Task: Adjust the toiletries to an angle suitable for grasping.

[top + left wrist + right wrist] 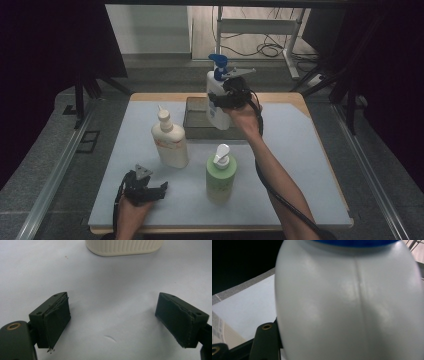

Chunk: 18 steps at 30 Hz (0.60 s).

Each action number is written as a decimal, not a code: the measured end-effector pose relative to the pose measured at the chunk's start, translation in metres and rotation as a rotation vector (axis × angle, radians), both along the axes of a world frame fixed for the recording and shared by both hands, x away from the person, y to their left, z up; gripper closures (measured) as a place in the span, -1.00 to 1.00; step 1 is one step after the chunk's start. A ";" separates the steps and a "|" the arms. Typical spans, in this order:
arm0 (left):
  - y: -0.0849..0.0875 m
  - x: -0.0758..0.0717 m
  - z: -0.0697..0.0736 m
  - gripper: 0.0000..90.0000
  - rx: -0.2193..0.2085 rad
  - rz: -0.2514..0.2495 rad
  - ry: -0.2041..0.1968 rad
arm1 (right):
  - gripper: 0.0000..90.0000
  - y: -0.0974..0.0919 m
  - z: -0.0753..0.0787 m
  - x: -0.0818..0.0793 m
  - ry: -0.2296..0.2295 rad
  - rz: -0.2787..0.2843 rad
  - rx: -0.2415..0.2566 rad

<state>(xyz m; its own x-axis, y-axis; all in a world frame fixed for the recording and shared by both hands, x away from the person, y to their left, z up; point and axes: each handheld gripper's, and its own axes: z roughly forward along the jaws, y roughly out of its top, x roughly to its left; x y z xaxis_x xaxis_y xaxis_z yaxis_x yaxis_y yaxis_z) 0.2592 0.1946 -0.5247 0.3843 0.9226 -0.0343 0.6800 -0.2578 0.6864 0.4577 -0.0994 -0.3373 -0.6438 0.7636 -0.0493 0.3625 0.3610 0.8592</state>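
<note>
My left gripper [161,188] is a black, blocky tool with a small grey three-cornered plate [142,172] on top and a black cable looping off its near left side. Up close, each of my two jaws ends in a dark rectangular pad [58,321], frayed along the edges, with small screw holes and a brass-ringed hole in the body. My right gripper [220,100] is black too, grey plate above, thick black cable [280,195] trailing along my bare, sleeveless forearm.
</note>
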 end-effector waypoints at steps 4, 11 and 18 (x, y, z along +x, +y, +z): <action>0.000 0.000 0.000 -0.73 0.000 0.000 0.000 | -0.16 0.004 -0.002 0.004 -0.001 -0.009 -0.001; 0.000 0.000 0.000 -0.73 0.000 0.000 0.000 | -0.16 0.010 -0.004 0.013 -0.002 -0.030 0.000; 0.000 0.000 0.000 -0.73 -0.001 0.000 0.001 | -0.16 0.018 -0.008 0.021 -0.003 -0.032 -0.004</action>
<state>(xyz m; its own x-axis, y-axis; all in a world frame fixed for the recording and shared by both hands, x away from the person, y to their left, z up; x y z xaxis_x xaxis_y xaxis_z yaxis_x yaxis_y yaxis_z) 0.2592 0.1947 -0.5247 0.3843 0.9225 -0.0353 0.6804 -0.2571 0.6863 0.4790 -0.0817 -0.3449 -0.6192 0.7834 -0.0542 0.3707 0.3525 0.8592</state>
